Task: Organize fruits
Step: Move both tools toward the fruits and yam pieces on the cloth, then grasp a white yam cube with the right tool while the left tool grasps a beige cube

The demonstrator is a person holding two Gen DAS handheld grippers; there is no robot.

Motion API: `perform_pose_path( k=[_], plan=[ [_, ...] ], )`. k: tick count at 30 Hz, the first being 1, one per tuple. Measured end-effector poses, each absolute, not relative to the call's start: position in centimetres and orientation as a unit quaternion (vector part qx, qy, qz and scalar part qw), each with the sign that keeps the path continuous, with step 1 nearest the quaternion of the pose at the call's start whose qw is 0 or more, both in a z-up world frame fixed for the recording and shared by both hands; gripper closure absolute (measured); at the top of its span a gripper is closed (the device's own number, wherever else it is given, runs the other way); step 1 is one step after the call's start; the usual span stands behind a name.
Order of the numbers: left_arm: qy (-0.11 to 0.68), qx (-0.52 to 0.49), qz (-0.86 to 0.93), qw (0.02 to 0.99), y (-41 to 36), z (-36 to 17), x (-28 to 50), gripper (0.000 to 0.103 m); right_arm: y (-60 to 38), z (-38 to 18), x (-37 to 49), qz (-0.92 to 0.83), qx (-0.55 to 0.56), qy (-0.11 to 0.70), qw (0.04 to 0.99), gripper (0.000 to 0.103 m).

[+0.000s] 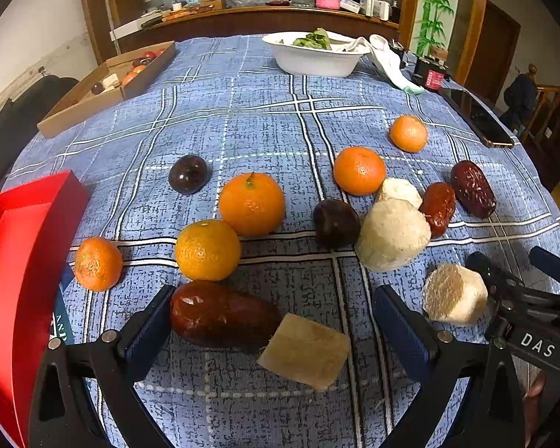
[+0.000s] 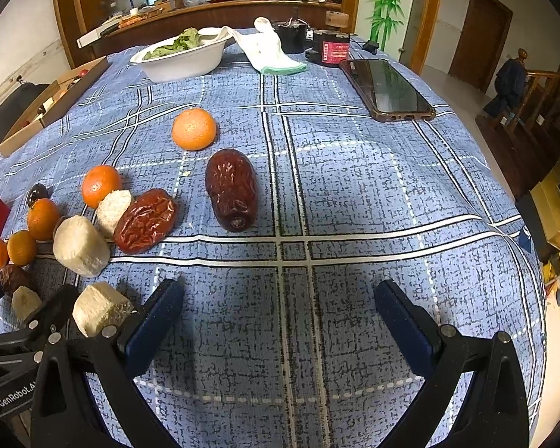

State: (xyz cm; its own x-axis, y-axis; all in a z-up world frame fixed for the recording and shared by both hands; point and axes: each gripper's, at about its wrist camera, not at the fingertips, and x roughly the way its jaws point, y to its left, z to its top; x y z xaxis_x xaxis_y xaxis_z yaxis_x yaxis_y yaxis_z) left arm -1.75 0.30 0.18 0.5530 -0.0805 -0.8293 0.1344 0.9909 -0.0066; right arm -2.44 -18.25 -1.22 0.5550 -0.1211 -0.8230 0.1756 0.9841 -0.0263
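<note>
left tool (image 1: 272, 332) gapes over fruit-strewn blue plaid tablecloth (image 1: 242, 119).

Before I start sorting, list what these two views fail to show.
- Red tray: cut off by the left edge in the left wrist view, so its contents are unseen; only a corner shows in the right wrist view.
- Cardboard box: contents too small and distant to identify in either view.
- Dark plum: mostly hidden behind an orange in the right wrist view.
- White bowl: its wall hides how full it is.
</note>
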Motion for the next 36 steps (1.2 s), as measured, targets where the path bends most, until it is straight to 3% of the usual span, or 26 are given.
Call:
perform_pose_path(
  k=[3, 7, 13, 18, 23, 24, 25, 26, 27, 29, 36],
  plan=[
    [0.469, 0.024, -0.074, 0.880, 0.7, 0.3, -1.9, 0.001, -18.1, -1.2, -2.6, -0.092, 0.030, 0.462, 0.881, 0.000],
    [0.443, -0.004, -0.089, 0.892, 2.2, 1.4, -3.3, 0.015, -18.1, -1.2, -2.6, -0.092, 0.031, 0.462, 0.881, 0.000],
    [0.363, -0.012, -0.083, 0.928, 6.4, 5.8, -6.4, 0.015, -18.6, -0.9, -3.1, -0.106, 0.038, 0.451, 0.885, 0.003],
    [0.317, -0.049, -0.049, 0.946, 13.0, 8.6, -7.6, 0.015, -18.7, 1.1, -5.3, -0.093, 0.051, 0.385, 0.917, 0.007],
    [0.329, -0.083, -0.042, 0.940, 16.8, 8.0, -7.2, 0.015, -16.2, 3.3, -7.0, -0.005, 0.054, 0.354, 0.934, 0.007],
    [0.338, -0.087, -0.048, 0.936, 17.1, 7.6, -7.1, 0.016, -15.8, 3.4, -7.0, 0.008, 0.056, 0.356, 0.933, 0.013],
    [0.348, -0.089, -0.061, 0.931, 17.0, 7.1, -7.0, 0.025, -15.4, 3.4, -6.9, 0.023, 0.060, 0.361, 0.930, 0.017],
    [0.356, -0.089, -0.076, 0.927, 16.8, 6.8, -6.9, 0.038, -15.1, 3.3, -6.8, 0.031, 0.062, 0.367, 0.927, 0.029],
    [0.363, -0.087, -0.091, 0.923, 16.4, 6.4, -6.7, 0.043, -14.8, 3.0, -6.6, 0.038, 0.065, 0.378, 0.923, 0.044],
    [0.373, -0.083, -0.116, 0.917, 15.6, 5.9, -6.5, 0.049, -14.5, 2.4, -6.1, 0.057, 0.078, 0.401, 0.911, 0.061],
    [0.401, -0.070, -0.168, 0.898, 11.9, 4.8, -5.7, 0.049, -12.9, 0.8, -5.7, 0.084, 0.094, 0.427, 0.895, 0.061]
  ],
)
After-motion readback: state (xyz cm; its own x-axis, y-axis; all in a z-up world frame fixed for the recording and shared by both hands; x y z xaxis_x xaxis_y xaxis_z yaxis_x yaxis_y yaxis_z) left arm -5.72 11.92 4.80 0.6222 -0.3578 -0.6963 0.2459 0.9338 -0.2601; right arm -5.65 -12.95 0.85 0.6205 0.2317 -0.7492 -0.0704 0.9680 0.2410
